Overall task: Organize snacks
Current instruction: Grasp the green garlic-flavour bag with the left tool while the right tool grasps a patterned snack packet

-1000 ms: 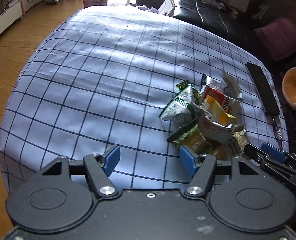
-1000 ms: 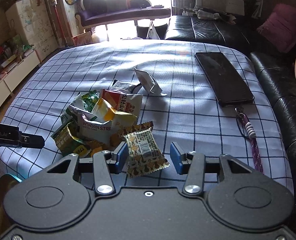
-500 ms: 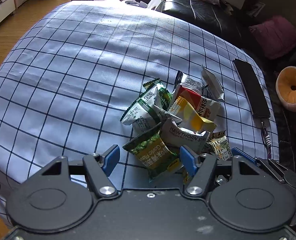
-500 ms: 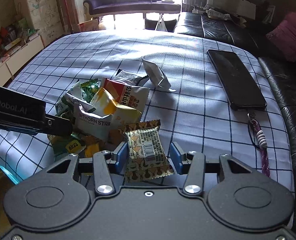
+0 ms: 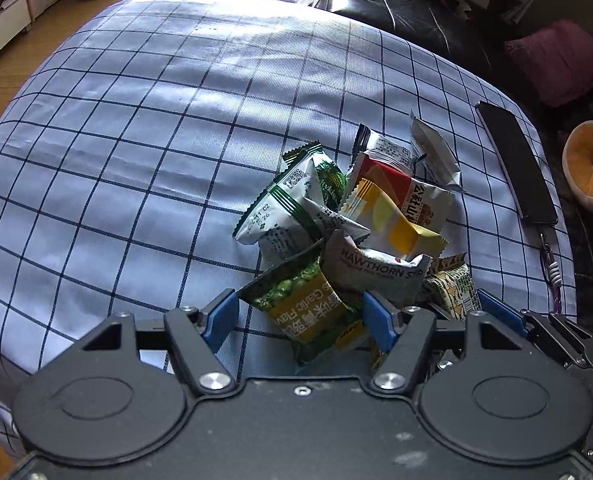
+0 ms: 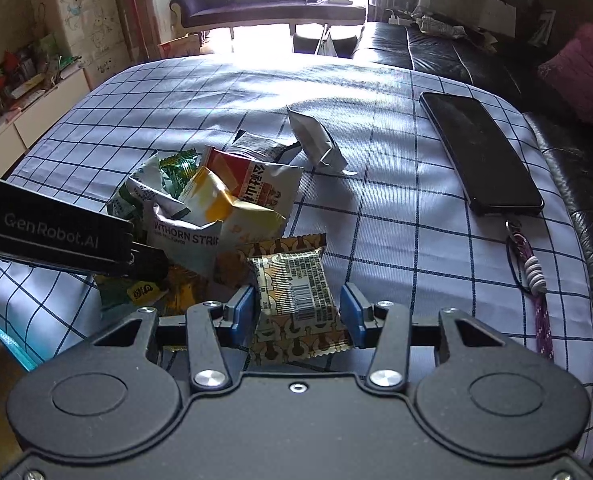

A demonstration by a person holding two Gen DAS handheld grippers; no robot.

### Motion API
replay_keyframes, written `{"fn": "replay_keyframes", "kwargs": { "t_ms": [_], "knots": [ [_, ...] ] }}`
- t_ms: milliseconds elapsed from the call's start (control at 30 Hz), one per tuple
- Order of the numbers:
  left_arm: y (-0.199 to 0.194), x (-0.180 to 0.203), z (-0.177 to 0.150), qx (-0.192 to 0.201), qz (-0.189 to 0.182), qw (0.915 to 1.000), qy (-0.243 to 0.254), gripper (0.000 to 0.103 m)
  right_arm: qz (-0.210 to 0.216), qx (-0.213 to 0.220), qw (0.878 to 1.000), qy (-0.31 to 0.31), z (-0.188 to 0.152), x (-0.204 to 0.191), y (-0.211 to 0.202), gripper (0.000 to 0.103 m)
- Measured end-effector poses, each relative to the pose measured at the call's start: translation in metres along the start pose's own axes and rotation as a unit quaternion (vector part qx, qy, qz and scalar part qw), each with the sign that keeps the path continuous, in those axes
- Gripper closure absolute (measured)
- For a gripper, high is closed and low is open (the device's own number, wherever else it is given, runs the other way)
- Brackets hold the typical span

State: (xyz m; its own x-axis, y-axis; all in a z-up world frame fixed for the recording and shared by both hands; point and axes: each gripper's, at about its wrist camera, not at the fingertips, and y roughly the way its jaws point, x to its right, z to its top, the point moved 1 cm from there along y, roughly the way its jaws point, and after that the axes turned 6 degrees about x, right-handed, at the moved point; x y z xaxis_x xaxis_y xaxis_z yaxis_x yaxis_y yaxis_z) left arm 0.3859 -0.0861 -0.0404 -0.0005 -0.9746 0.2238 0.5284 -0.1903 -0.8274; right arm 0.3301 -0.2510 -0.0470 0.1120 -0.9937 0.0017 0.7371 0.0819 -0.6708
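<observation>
My parted left gripper (image 5: pixel 300 316) is straddling a crinkly green pea packet (image 5: pixel 304 304); my parted right gripper (image 6: pixel 296 312) is flanking a flat patterned wafer packet (image 6: pixel 296 300).

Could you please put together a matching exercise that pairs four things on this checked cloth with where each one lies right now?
Things:
1. green pea packet
2. brown patterned packet
3. phone
4. plain grey packet

Places:
A. alone on the cloth, just beyond the snack heap
B. between the open fingers of the right gripper
C. near the cloth's right edge, by the black sofa
D. between the open fingers of the left gripper

Pairs: 1-D, 2-B, 3-C, 4-A
</observation>
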Motion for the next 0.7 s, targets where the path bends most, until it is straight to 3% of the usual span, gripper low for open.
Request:
{"fn": "replay_keyframes", "kwargs": {
  "t_ms": [200,267,300,333,433,700],
  "knots": [
    [-0.002,-0.004,0.0,-0.001,-0.004,1.0,-0.008,0.038,0.001,-0.001,1.0,0.0,-0.001,-0.003,-0.003,0.055],
    [-0.005,-0.007,-0.002,0.002,-0.008,1.0,-0.002,0.047,0.003,-0.004,1.0,0.004,-0.001,-0.003,-0.005,0.056],
    [-0.006,-0.01,-0.003,0.0,-0.01,0.9999,0.003,0.059,0.004,-0.005,1.0,0.007,-0.001,-0.003,-0.006,0.056],
    [-0.007,-0.012,-0.004,0.0,-0.013,0.9999,0.006,0.064,0.006,-0.007,1.0,0.01,-0.002,-0.002,-0.007,0.057],
    [-0.014,-0.027,-0.007,-0.005,-0.024,0.9997,0.0,0.064,0.009,-0.012,1.0,0.016,-0.004,-0.004,-0.012,0.057],
    [-0.023,-0.061,-0.007,0.0,0.0,1.0,0.001,0.063,0.008,-0.016,1.0,0.013,-0.011,-0.01,-0.019,0.057]
  ]
}}
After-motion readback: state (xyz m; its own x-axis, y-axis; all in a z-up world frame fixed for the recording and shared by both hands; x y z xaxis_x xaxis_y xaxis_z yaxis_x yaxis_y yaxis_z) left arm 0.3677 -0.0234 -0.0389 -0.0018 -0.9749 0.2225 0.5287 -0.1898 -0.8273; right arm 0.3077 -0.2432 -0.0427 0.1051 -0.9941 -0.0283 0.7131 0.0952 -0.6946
